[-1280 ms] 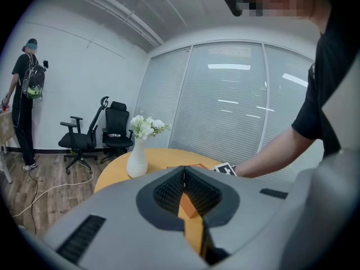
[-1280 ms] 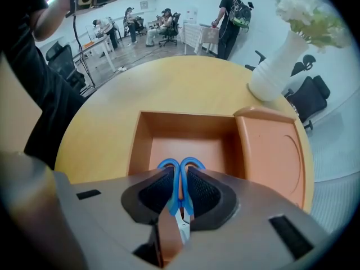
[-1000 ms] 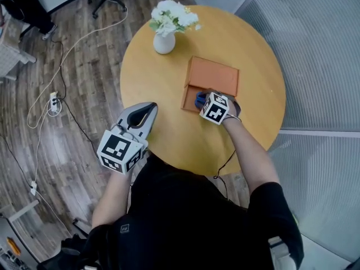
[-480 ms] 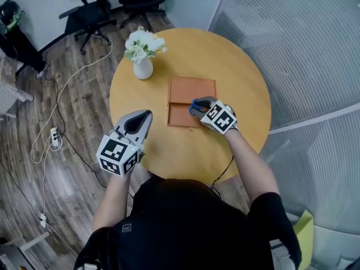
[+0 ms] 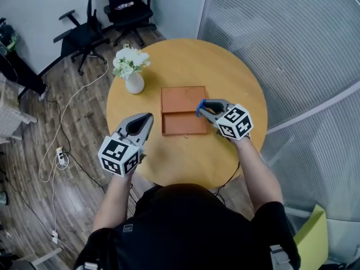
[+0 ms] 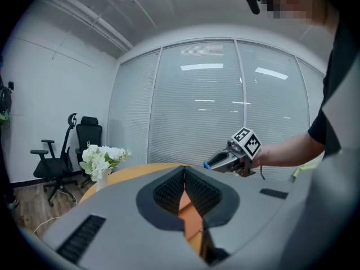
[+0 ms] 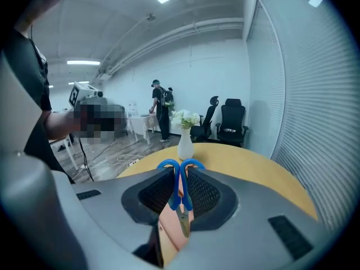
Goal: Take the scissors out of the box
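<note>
Because the right hand-held gripper (image 5: 203,106) clamps the scissors (image 7: 178,191) near their blue handles, they hang above the bench (image 5: 225,72), clear of the box (image 5: 181,117). The left hand-held gripper (image 5: 146,118) is closed and empty.

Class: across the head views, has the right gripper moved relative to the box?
Yes. The right gripper, shut on the scissors, has lifted out of the box toward its right edge.

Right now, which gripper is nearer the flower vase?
Left. The left gripper sits over the table's near-left edge, just below the vase in the head view. The right gripper holds the scissors above the box's right side, farther off.
</note>
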`<control>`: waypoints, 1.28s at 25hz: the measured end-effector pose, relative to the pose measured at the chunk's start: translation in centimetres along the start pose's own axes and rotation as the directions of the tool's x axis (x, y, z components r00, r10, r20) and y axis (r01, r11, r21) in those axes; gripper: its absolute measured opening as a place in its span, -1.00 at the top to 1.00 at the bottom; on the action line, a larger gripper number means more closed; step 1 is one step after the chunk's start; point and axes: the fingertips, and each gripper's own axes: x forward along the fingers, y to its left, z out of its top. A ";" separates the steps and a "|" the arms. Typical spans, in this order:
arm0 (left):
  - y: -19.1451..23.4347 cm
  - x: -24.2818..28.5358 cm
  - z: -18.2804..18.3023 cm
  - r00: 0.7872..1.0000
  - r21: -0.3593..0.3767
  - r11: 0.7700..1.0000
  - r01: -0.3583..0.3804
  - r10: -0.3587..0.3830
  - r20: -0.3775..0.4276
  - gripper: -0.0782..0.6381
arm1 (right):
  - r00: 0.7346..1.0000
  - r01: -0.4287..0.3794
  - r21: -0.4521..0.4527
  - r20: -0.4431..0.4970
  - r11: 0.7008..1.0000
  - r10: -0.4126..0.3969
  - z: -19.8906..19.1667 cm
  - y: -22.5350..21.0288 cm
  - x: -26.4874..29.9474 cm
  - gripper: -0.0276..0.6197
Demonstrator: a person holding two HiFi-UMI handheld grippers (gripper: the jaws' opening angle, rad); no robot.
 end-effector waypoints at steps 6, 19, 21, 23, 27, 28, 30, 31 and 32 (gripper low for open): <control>-0.2 0.8 1.4 1.000 0.041 0.999 0.024 -0.024 -0.001 0.74 | 0.986 0.039 0.044 0.158 0.998 -0.046 3.6 -0.6 -4.5 0.64; 1.3 0.1 6.5 0.997 0.079 0.997 0.018 -0.023 0.067 0.74 | 0.863 0.087 0.101 0.490 0.991 -0.126 11.9 1.2 -14.4 0.64; 1.4 -0.4 7.1 0.996 0.073 0.997 0.003 -0.009 0.087 0.74 | 0.822 0.099 0.127 0.548 0.987 -0.154 12.7 1.4 -16.1 0.64; 1.5 -0.7 7.5 0.994 0.067 0.998 -0.008 0.000 0.108 0.74 | 0.772 0.102 0.157 0.610 0.982 -0.177 13.3 1.6 -17.9 0.64; 1.1 -1.4 7.4 0.994 0.073 0.997 -0.007 -0.001 0.111 0.74 | 0.708 0.153 0.190 0.663 0.970 -0.242 13.2 2.0 -20.6 0.64; 1.1 -1.5 7.3 0.994 0.075 0.997 -0.011 0.003 0.110 0.74 | 0.703 0.173 0.192 0.663 0.966 -0.258 12.9 2.0 -20.9 0.64; 1.6 -1.6 6.9 0.994 0.070 0.997 -0.025 0.017 0.112 0.74 | 0.694 0.198 0.204 0.662 0.959 -0.284 12.2 1.6 -21.3 0.64; 2.0 -1.6 6.7 0.993 0.064 0.997 -0.034 0.026 0.114 0.74 | 0.690 0.201 0.213 0.662 0.956 -0.292 11.8 1.4 -21.4 0.64; 2.4 -1.6 6.5 0.993 0.057 0.998 -0.041 0.034 0.114 0.74 | 0.688 0.201 0.220 0.662 0.955 -0.297 11.4 1.2 -21.4 0.64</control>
